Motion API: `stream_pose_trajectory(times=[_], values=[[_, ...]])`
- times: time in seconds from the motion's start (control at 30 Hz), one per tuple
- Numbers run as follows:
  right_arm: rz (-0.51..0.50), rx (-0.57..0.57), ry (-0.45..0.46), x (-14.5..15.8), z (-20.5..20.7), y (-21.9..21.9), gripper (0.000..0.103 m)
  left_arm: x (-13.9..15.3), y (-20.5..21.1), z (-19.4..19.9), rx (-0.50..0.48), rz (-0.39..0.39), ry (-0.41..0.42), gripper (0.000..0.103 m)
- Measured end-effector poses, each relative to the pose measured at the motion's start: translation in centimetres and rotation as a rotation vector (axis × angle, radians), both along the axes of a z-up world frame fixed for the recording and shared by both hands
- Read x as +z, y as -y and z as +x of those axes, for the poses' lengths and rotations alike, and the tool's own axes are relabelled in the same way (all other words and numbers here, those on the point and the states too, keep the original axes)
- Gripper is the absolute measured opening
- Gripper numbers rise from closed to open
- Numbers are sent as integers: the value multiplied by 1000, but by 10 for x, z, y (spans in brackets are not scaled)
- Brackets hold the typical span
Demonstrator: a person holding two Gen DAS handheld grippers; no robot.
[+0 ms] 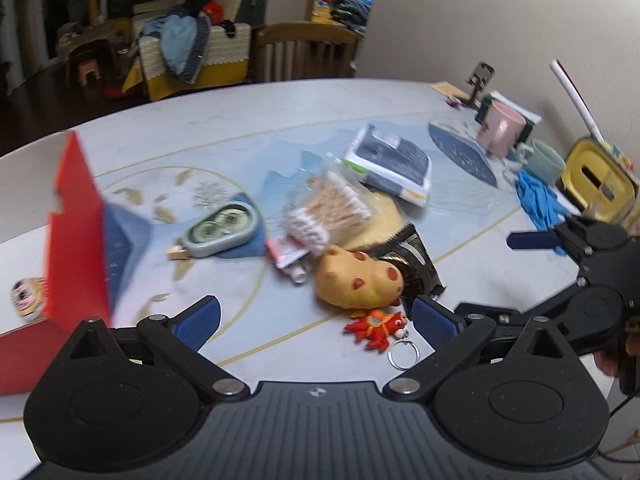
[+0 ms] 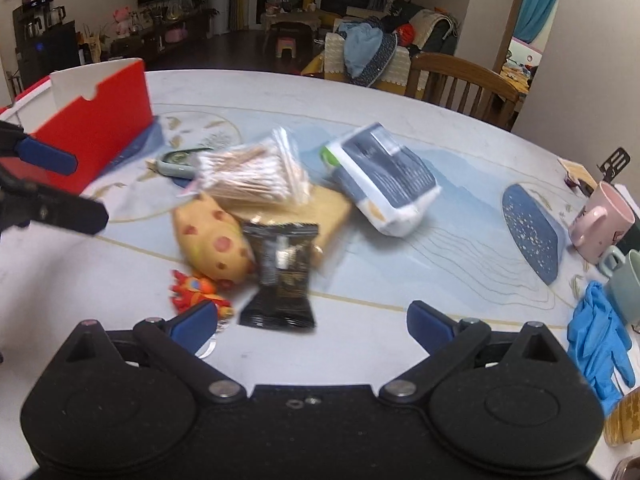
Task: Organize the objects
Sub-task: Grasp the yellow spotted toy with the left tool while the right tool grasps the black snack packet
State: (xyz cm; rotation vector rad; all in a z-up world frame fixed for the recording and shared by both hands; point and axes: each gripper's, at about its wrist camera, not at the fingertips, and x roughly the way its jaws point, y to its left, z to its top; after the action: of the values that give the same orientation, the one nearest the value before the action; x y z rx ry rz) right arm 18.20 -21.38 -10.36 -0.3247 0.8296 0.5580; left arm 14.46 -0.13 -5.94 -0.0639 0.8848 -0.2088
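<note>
A heap of small things lies mid-table: a yellow spotted toy [image 1: 360, 276] [image 2: 216, 244], a black snack packet [image 1: 416, 264] [image 2: 282, 276], a red keychain figure [image 1: 376, 328] [image 2: 196, 290], a bag of cotton swabs [image 1: 332, 208] [image 2: 252, 180] and a blue-white tissue pack [image 1: 396, 164] [image 2: 384, 180]. A red box [image 1: 76, 240] [image 2: 96, 128] stands open at the left. My left gripper [image 1: 318, 320] [image 2: 86, 190] is open and empty, just short of the toy. My right gripper [image 2: 312, 320] [image 1: 486, 274] is open too, with the packet just ahead of its fingers, untouched.
A green oval case [image 1: 220, 230] and a pink tube [image 1: 286, 256] lie left of the heap. Blue gloves [image 2: 600, 344], a pink mug [image 2: 600, 224], a green mug [image 2: 624, 284] and a yellow box [image 1: 600, 180] crowd the right edge. A wooden chair [image 2: 460, 80] stands behind the table.
</note>
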Motion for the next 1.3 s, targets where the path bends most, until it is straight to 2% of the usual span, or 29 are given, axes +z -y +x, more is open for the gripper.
stream_pose_trajectory(times=[0.17, 0.3, 0.5, 0.63, 0.87, 1.0, 1.1, 1.13, 1.2, 1.3], values=[[65, -12, -60, -7, 14, 12, 97, -20, 20, 16, -55, 46, -41, 103], [41, 3, -76, -18, 17, 9, 92, -31, 27, 25, -70, 36, -48, 103], [53, 37, -85, -26, 21, 4, 86, -43, 41, 40, -95, 97, -39, 103], [56, 58, -90, -30, 25, -2, 79, -45, 48, 49, -109, 93, -37, 103], [86, 61, -108, -35, 33, -6, 69, -60, 47, 68, -85, 43, -117, 103], [115, 70, -118, -38, 36, -6, 63, -62, 44, 71, -78, 27, -113, 102], [138, 89, -126, -37, 35, -7, 52, -61, 43, 72, -87, 18, -106, 101], [140, 94, -127, -37, 35, -7, 48, -61, 42, 72, -89, 14, -107, 100], [147, 102, -129, -36, 34, -8, 44, -62, 40, 72, -96, -3, -113, 88], [150, 107, -131, -35, 32, -9, 39, -62, 39, 71, -106, -37, -120, 75]])
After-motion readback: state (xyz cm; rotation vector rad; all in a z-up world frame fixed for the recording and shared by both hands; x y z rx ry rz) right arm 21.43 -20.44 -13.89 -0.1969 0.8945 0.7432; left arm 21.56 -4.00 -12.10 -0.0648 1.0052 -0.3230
